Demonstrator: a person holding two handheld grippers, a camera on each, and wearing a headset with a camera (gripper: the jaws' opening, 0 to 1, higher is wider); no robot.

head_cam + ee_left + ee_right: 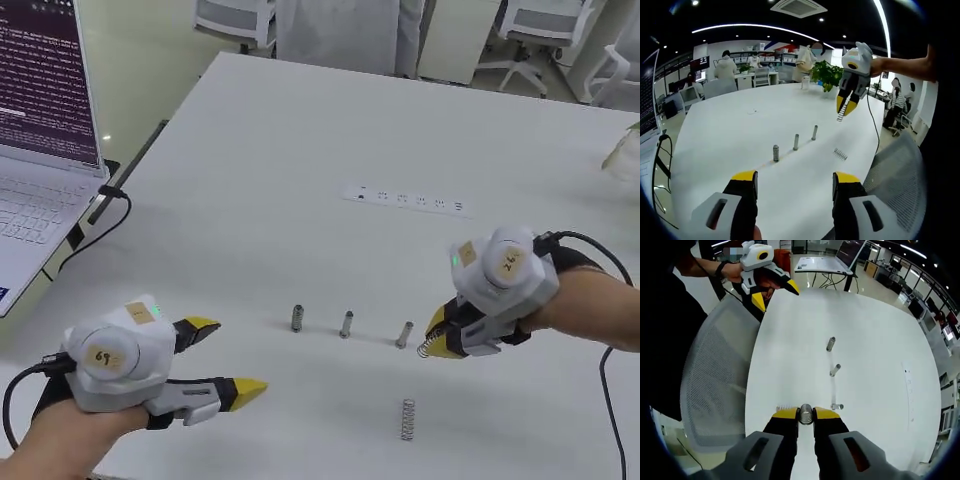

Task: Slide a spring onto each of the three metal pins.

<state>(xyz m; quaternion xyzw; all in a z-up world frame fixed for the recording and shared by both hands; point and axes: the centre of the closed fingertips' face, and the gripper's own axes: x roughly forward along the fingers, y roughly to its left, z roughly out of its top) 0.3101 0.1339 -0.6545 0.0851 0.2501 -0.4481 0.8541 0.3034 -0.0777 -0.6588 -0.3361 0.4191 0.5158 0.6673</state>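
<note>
Three short metal pins stand in a row on the white table (300, 160). The left pin (297, 318) carries a spring; the middle pin (346, 324) and the right pin (404, 334) are bare. My right gripper (440, 342) is shut on a spring (806, 413), held just right of the right pin (837, 406) and slightly above the table. Another spring (407, 418) lies loose in front of the pins. My left gripper (225, 355) hovers open at the near left, nothing between its fingers. In the left gripper view, the right gripper (846, 106) hangs beyond the pins (796, 142).
An open laptop (40, 150) with a black cable sits at the table's left edge. A white power strip (405, 198) lies behind the pins. A grey mesh chair (715, 380) stands at the near side. A potted plant (827, 75) sits at the far right corner.
</note>
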